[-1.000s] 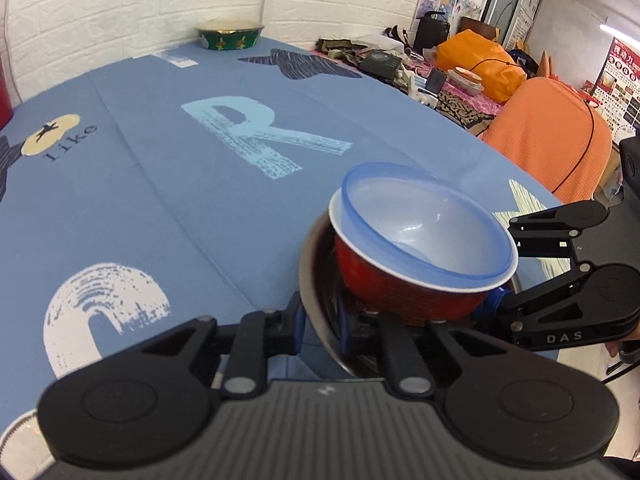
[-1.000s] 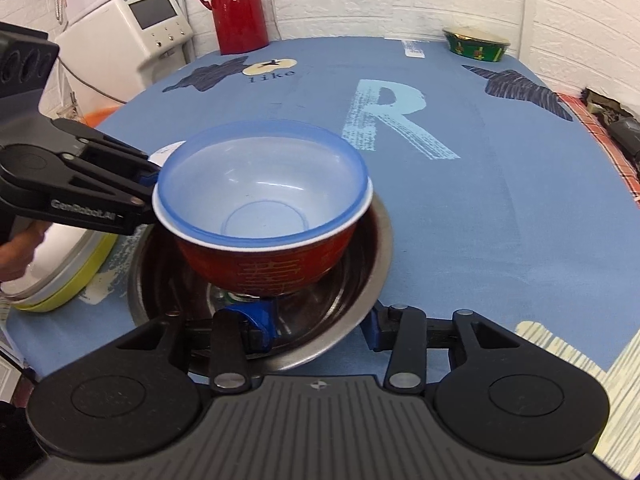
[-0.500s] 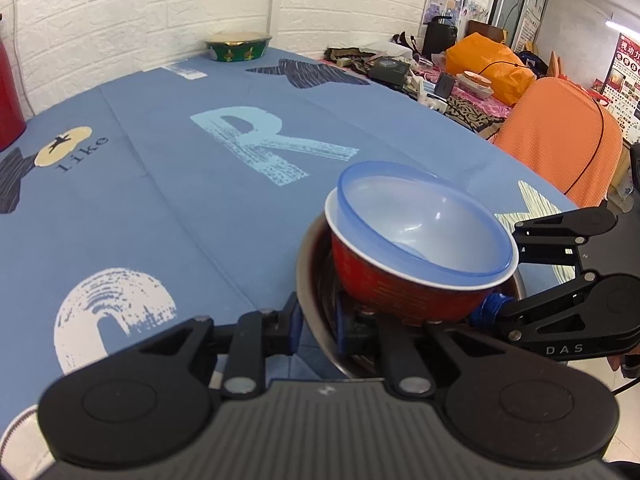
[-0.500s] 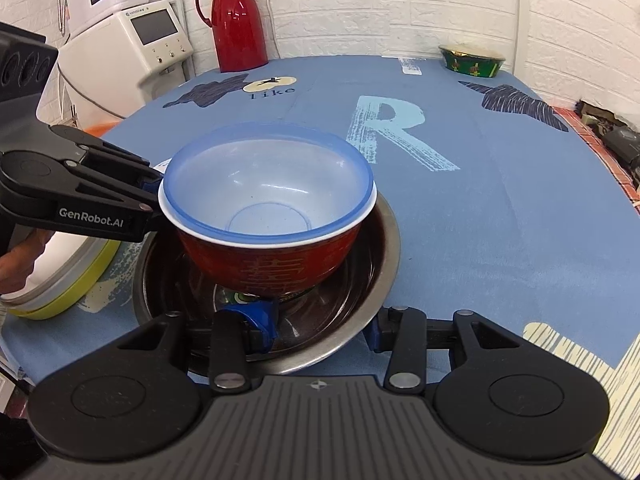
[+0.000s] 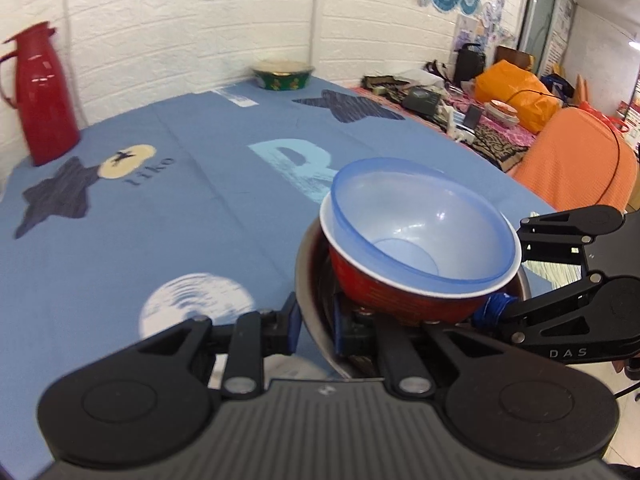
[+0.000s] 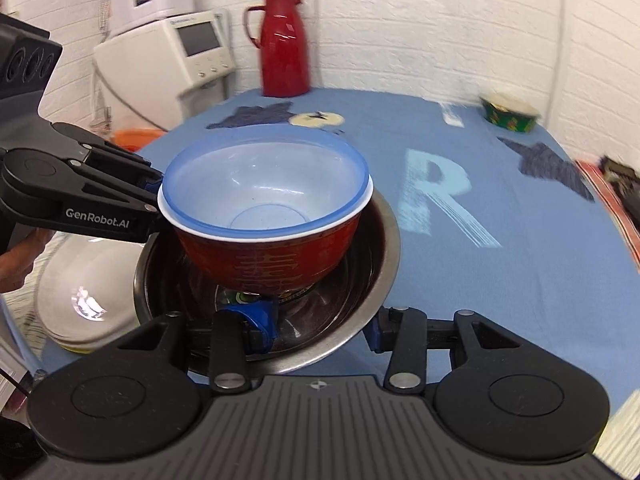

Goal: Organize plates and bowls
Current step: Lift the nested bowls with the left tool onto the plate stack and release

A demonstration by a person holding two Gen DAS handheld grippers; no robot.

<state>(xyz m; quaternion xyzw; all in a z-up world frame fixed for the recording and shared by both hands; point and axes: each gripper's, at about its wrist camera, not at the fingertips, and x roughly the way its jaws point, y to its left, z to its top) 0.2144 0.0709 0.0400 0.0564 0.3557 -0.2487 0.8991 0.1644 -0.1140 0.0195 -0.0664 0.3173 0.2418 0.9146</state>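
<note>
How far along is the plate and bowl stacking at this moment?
Done: blue bowl nested in red bowl, both inside the steel basin. In hand: left gripper and right gripper each clamp the basin's rim. Left: the plates beside it and the green bowl stand apart.

Left tool (image 5: 316, 326) and right tool (image 6: 322, 322) face each other, each clamping a rim between its fingers; hand (image 6: 20, 252) behind left tool.
</note>
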